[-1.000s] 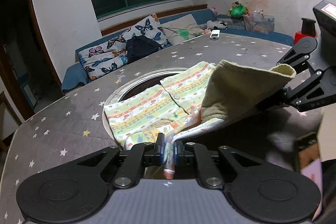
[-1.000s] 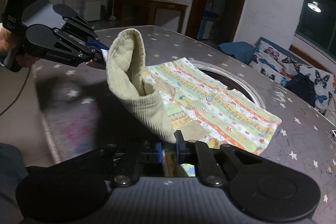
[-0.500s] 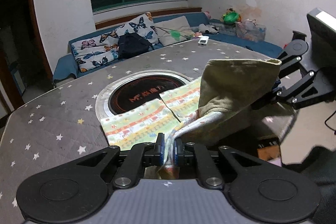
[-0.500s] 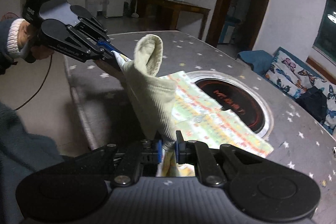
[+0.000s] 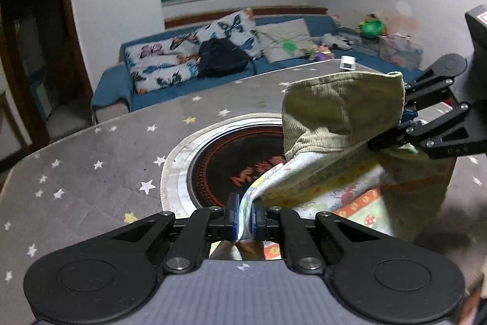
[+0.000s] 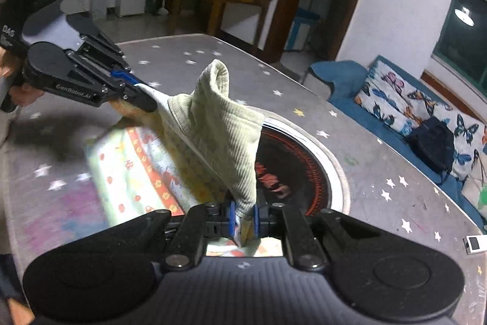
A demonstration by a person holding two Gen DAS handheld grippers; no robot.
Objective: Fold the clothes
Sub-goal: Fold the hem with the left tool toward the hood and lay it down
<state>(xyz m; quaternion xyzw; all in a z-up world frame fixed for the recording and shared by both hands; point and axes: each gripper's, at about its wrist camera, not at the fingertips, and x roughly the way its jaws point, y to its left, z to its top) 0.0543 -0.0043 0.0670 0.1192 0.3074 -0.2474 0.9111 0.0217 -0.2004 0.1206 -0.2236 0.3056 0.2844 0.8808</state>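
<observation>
Both tools (image 5: 243, 217) (image 6: 243, 218) clamped on garment (image 5: 341, 124); only R view shows hand (image 6: 18, 93) gripping L tool

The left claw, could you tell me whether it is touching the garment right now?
Touching. The left wrist view shows the left claw shut on a bunched edge of the garment, with the fabric pinched between its blue pads.

Left gripper (image 5: 244, 217) fingers clamped, right gripper (image 6: 243, 218) fingers clamped, both raised
</observation>
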